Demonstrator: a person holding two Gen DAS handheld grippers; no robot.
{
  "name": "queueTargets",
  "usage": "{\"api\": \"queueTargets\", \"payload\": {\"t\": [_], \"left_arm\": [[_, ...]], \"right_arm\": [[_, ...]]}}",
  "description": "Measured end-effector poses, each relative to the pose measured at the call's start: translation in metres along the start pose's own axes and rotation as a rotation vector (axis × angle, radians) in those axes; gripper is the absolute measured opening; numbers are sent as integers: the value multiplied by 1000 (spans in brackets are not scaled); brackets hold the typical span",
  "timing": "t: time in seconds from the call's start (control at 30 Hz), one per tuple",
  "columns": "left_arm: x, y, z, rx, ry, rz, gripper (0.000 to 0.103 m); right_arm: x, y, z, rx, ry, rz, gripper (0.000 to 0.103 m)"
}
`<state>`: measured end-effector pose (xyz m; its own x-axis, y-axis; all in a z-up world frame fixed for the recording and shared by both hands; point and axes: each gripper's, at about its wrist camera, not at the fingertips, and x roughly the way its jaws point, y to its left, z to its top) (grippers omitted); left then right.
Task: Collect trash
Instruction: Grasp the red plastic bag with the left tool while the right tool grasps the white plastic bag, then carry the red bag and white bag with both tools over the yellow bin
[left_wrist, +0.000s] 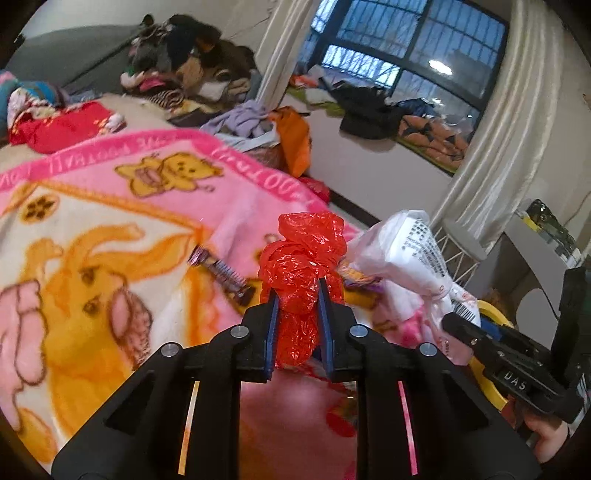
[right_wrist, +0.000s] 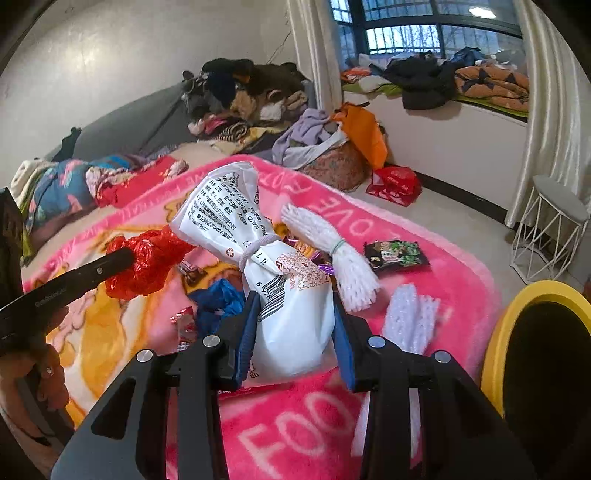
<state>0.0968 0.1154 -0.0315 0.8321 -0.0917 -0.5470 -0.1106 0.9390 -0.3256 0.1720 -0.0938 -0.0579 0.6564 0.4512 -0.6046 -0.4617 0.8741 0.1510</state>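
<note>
My left gripper (left_wrist: 297, 291) is shut on a crumpled red plastic bag (left_wrist: 303, 258) and holds it above the pink blanket (left_wrist: 110, 206); the bag also shows in the right wrist view (right_wrist: 147, 262). My right gripper (right_wrist: 295, 314) is shut on a white printed bag (right_wrist: 288, 295) tied with a band, also in the left wrist view (left_wrist: 406, 251). Loose on the blanket lie a blue wrapper (right_wrist: 218, 299), two white foam nets (right_wrist: 332, 251), a dark snack packet (right_wrist: 397, 254) and small candy wrappers (right_wrist: 184, 325).
A yellow bin (right_wrist: 495, 350) with a black inside stands at the right, beside the bed. A white wire stool (right_wrist: 554, 229) stands by the curtain. Piles of clothes (right_wrist: 251, 96) cover the far bed and window ledge. A red bag (right_wrist: 395, 184) lies on the floor.
</note>
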Motion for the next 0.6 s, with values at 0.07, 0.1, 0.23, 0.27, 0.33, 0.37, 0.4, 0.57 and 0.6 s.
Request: {"api": "queueTargets", "payload": {"t": [0.07, 0.1, 0.23, 0.27, 0.33, 0.37, 0.4, 0.57, 0.6], "left_arm": [[-4, -7, 2, 11, -7, -13, 13], [-6, -11, 3, 17, -11, -19, 13], [-11, -24, 4, 40, -18, -43, 13], [-12, -28, 3, 48, -18, -48, 13], [-13, -36, 2, 61, -18, -61, 13], [-14, -39, 2, 67, -18, -66, 13], [-15, -42, 1, 72, -18, -71, 13], [-15, -61, -4, 105, -8, -104, 13], [-14, -65, -5, 110, -5, -111, 13]], "right_arm": [[-10, -2, -2, 5, -19, -9, 36], [-14, -5, -4, 9, -27, -12, 36], [-28, -11, -6, 38, -50, -31, 36], [-34, -16, -7, 50, -58, -37, 36], [-40, -20, -8, 65, -70, -45, 36], [-46, -25, -10, 77, -81, -53, 36], [-51, -26, -10, 86, -89, -57, 36], [-69, -38, -13, 120, -116, -85, 36], [-71, -39, -14, 124, -119, -89, 36]]}}
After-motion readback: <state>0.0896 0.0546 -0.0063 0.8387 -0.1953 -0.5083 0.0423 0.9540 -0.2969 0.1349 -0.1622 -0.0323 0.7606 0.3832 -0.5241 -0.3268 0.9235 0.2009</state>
